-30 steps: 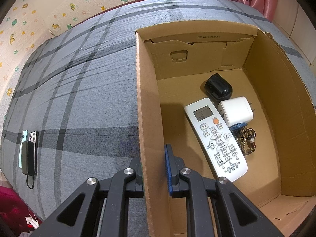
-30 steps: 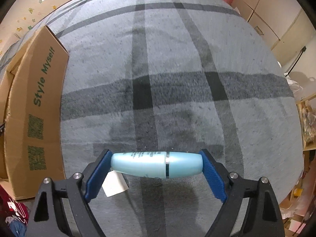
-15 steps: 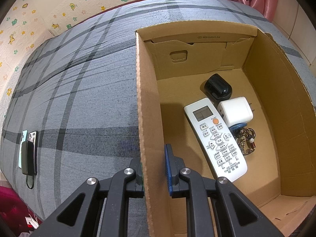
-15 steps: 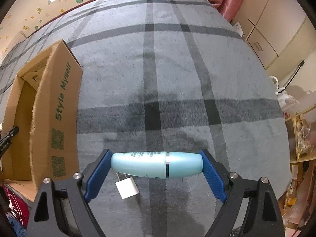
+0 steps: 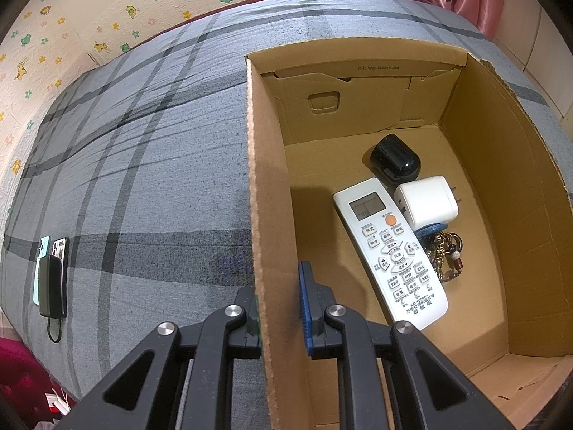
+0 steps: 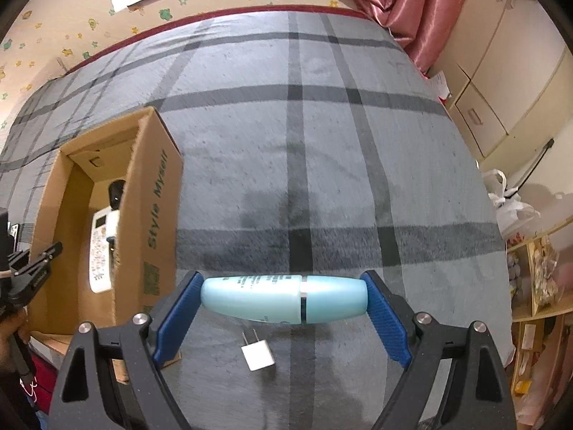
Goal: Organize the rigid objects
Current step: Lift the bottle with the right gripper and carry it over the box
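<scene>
My left gripper (image 5: 277, 308) is shut on the left wall of the cardboard box (image 5: 265, 186), one finger outside, one inside. The box holds a white remote (image 5: 388, 251), a black rounded case (image 5: 394, 159), a white charger cube (image 5: 426, 202) and a key bunch (image 5: 446, 254). My right gripper (image 6: 283, 299) is shut on a light blue bottle (image 6: 283, 297), held end to end across its blue pads, high above the bed. A small white plug adapter (image 6: 257, 353) lies on the blanket below it. The box (image 6: 157, 215) stands at the left in the right wrist view, the left gripper's body (image 6: 28, 276) beside it.
A grey plaid blanket (image 6: 322, 165) covers the bed. Two phones and a black power bank (image 5: 52, 279) lie near its left edge. A pink curtain (image 6: 386, 0), cabinets and a cluttered shelf (image 6: 537, 286) stand off the bed's right side.
My right gripper has risen with the blue bottle; the box and the white plug adapter have come into its view. The left gripper has stayed on the box wall.
</scene>
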A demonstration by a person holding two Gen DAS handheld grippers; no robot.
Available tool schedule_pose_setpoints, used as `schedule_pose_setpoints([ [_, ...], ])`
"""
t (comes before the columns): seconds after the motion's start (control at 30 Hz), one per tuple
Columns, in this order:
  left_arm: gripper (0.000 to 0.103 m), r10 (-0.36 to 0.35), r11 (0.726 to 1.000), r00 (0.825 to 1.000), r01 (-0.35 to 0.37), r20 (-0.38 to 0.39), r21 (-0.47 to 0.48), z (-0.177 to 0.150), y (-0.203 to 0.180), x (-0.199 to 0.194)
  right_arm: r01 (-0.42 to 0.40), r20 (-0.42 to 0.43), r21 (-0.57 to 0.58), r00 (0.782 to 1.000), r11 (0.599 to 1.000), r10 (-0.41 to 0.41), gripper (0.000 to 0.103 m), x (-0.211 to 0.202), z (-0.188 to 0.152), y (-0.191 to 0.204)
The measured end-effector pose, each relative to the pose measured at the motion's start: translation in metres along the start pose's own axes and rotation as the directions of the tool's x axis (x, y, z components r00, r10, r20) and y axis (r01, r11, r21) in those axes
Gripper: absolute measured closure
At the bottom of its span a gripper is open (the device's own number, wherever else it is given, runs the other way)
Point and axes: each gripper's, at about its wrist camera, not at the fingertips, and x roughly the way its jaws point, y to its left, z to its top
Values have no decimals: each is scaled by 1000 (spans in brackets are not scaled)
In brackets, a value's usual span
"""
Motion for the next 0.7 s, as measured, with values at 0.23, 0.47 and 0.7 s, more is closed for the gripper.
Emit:
schedule_pose_setpoints([
  [0.23, 88, -1, 1000, 1000, 1, -1, 0, 0, 0, 0, -21, 30, -32, 999, 999, 22, 12, -11, 13, 17],
  [0.47, 88, -1, 1000, 1000, 1, 0, 1, 0, -1, -1, -52, 54, -70, 997, 996, 55, 12, -20, 25, 42],
  [0.7, 88, -4, 1000, 1000, 4, 0, -1, 0, -2, -1, -76, 73, -109, 994, 991, 84, 12, -26, 35, 67],
])
